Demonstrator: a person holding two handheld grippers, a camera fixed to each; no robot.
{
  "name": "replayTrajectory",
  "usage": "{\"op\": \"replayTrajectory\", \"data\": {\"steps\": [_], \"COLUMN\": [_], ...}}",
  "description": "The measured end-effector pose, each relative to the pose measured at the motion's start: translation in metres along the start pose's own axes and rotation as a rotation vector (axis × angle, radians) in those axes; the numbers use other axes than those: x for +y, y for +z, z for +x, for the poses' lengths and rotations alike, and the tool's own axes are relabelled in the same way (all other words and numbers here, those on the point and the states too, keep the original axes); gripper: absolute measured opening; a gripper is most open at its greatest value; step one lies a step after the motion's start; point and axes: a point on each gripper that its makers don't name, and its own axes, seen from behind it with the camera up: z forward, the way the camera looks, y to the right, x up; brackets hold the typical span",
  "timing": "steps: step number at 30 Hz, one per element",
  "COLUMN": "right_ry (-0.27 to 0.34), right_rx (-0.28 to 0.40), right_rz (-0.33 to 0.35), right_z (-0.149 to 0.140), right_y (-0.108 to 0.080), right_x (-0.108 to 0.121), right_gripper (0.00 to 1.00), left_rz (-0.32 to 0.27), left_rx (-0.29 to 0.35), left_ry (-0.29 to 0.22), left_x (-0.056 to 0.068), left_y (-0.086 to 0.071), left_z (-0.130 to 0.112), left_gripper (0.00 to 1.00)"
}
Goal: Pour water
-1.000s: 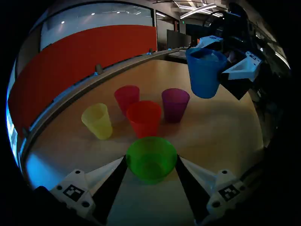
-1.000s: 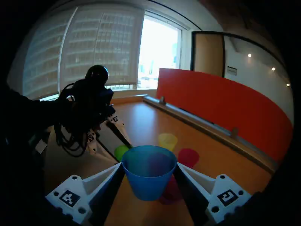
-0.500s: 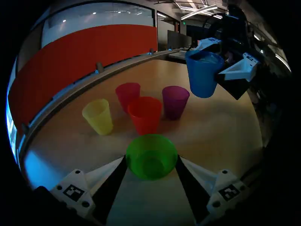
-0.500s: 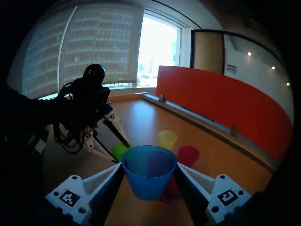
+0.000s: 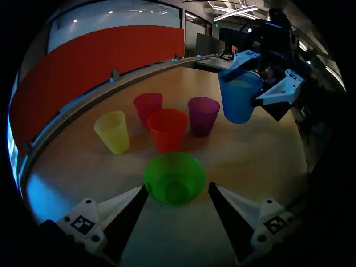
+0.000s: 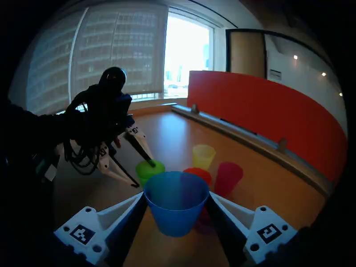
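Note:
A green cup stands on the wooden table between the fingers of my left gripper, which is open with a thin gap at the cup's right side. In the right gripper view the same green cup sits between that left gripper's dark fingers. My right gripper is shut on a blue cup. From the left gripper view, this blue cup hangs upright above the table, just right of a purple cup, gripped by the right gripper.
A yellow cup, a crimson cup and an orange-red cup stand in a cluster beyond the green one. A red partition runs along the table's far edge. A person's dark sleeve is at the left.
The left gripper's fingers have parted slightly from the green cup, which now sits a little farther from them. The blue cup has come lower and nearer the purple cup.

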Motion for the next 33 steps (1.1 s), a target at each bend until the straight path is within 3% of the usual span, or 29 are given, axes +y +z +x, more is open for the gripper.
{"op": "replayTrajectory", "data": {"steps": [9,24,33], "right_ry": [0.024,0.049,0.056], "right_rx": [-0.049,-0.175,-0.198], "right_rz": [0.030,0.067,0.081], "right_z": [-0.021,-0.066,-0.078], "right_y": [0.011,0.030,0.035], "right_x": [-0.007,-0.017,-0.023], "right_gripper": [0.90,0.91,0.91], "left_rz": [0.010,0.021,0.024], "left_rx": [-0.005,0.092,0.135], "left_ry": [0.003,-0.032,-0.045], "left_x": [0.001,0.011,0.009], "left_y": [-0.016,-0.052,-0.065], "left_z": [-0.006,0.006,0.014], "left_gripper": [1.00,1.00,0.99]}}
